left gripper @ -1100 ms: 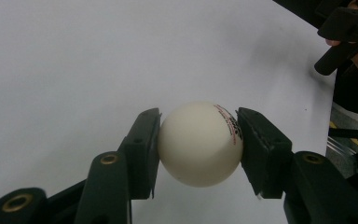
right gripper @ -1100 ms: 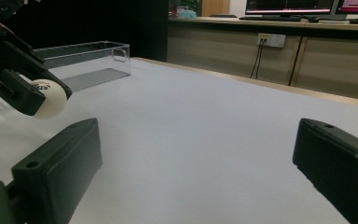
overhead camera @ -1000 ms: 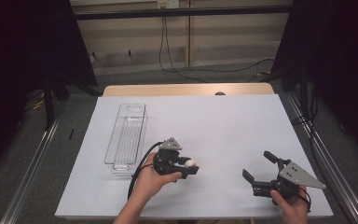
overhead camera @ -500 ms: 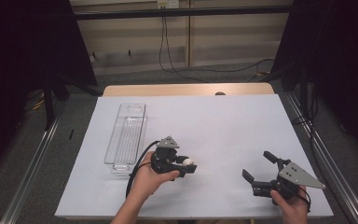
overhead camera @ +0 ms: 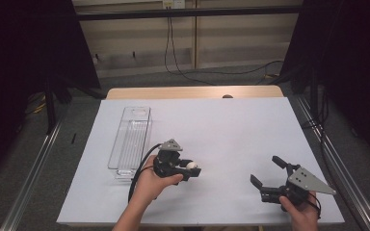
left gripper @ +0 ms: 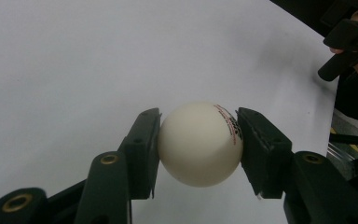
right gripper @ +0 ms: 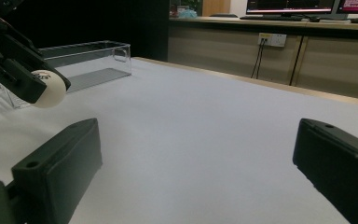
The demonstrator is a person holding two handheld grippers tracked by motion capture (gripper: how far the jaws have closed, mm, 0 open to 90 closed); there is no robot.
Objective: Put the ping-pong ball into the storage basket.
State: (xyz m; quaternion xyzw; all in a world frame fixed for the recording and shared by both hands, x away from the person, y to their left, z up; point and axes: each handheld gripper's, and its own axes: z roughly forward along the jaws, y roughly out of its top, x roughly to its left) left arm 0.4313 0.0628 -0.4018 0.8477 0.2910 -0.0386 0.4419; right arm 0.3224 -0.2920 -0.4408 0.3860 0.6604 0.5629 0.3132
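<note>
left gripper [overhead camera: 191, 169]: its two black jaws pinch a white ball from both sides, pads pressed flat against it; in the high view a hand wraps the gripper's body from below and a black cable loops off to its left.
ball [left gripper: 199, 143]: white, round and smooth, with small red and black print on its upper right face in the left gripper view; it sits between the jaw tips, raised off the sheet; in the high view it shows as a pale spot at the gripper's tip [overhead camera: 191, 165], and in the right gripper view it hangs at the far left [right gripper: 48, 88], clamped by the dark jaws.
where the ball is: over the near middle of the white sheet, just right of the near end of the clear box, well apart from the right gripper.
clear box [overhead camera: 130, 142]: a long, narrow, see-through plastic container lying on the sheet's left part, its length running away from the person; its near end is just beside the left hand.
white sheet [overhead camera: 231, 125]: covers the table top, plain and flat; a strip of bare wood shows along the far edge.
right gripper [overhead camera: 268, 174]: jaws spread wide with nothing between them, low at the near right corner of the sheet; a grey three-cornered plate sits on top of it, and a hand holds it from below.
background: a wall socket with dangling cables beyond the table.
</note>
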